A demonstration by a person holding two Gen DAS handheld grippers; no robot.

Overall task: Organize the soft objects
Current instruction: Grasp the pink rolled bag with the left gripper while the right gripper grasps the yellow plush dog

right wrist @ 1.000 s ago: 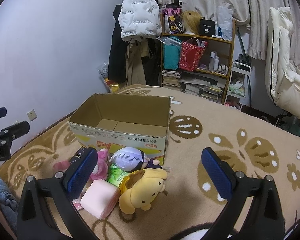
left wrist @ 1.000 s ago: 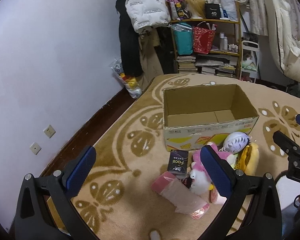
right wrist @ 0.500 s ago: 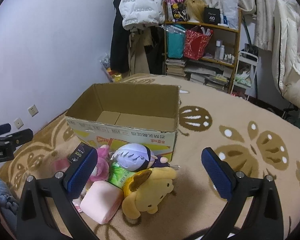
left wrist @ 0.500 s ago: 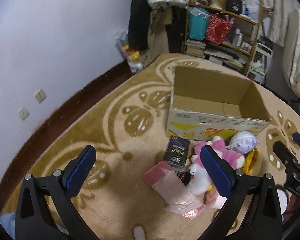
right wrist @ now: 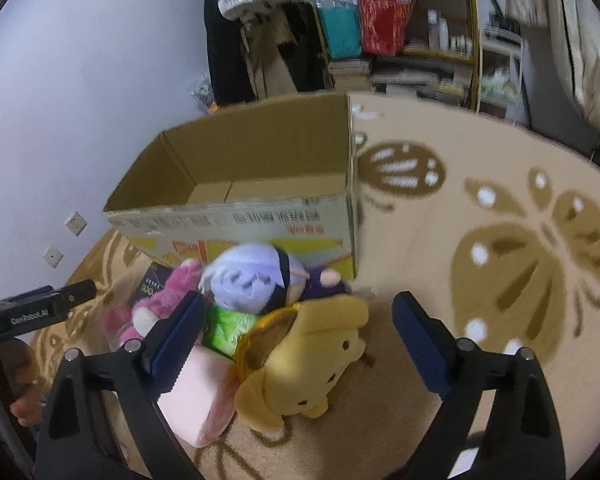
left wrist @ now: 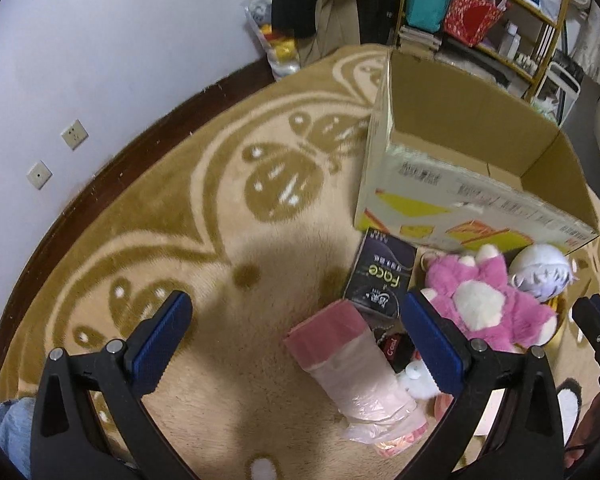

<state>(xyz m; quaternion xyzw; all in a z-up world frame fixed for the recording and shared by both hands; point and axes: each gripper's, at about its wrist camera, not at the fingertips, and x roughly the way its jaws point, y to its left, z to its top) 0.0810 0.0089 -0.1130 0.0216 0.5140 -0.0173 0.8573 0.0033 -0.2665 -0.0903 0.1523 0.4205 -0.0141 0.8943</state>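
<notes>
An open cardboard box stands on the rug, with a pile of soft things in front of it. The pile holds a pink plush, a lilac-haired doll, a yellow dog plush, a pink wrapped pack, a green packet and a dark "Face" tissue pack. My left gripper is open above the pink pack. My right gripper is open just over the yellow plush. Both are empty.
A patterned tan rug covers the floor. A white wall with sockets runs on the left. A cluttered shelf and hanging coats stand behind the box. White bedding is at far right.
Both grippers have dropped and moved forward toward the pile. The box and toys now look larger and closer. Nothing has been grasped.
</notes>
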